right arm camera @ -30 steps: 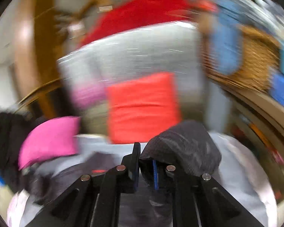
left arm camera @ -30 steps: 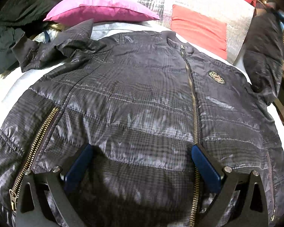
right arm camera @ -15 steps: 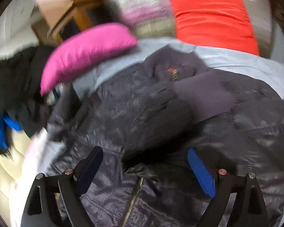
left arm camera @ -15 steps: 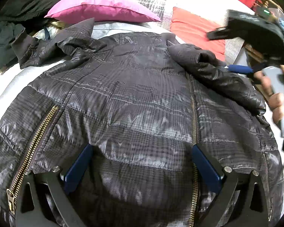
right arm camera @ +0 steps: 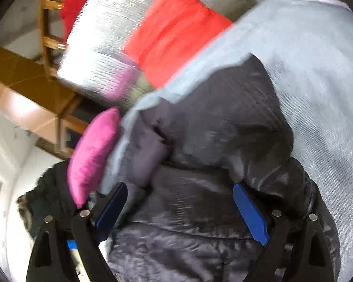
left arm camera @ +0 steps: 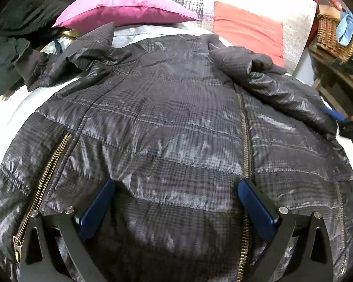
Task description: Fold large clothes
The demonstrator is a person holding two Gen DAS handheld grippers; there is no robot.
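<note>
A dark quilted jacket point(left arm camera: 176, 122) lies front up on the bed, its brass zip running down the middle. Its right sleeve point(left arm camera: 270, 82) is folded in across the chest, while the other sleeve point(left arm camera: 66, 68) lies crumpled out to the left. My left gripper point(left arm camera: 176, 202) is open, its blue pads spread wide over the jacket's lower front. The right gripper point(left arm camera: 336, 115) shows at the right edge beside the folded sleeve, held by a hand. In the blurred, tilted right wrist view my right gripper point(right arm camera: 181, 209) is open over the jacket point(right arm camera: 211, 141), with nothing pinched between its pads.
A pink pillow point(left arm camera: 120, 7) and a red cushion point(left arm camera: 247, 28) lie at the head of the bed. Dark clothes point(left arm camera: 16, 23) are piled at the far left. A wicker basket point(left arm camera: 336, 33) stands on wooden furniture to the right. White sheet point(left arm camera: 11, 108) shows beside the jacket.
The right gripper opened and let go of the sleeve, which now lies across the chest. It then sank, rolled and drew off to the right. The left gripper stayed put.
</note>
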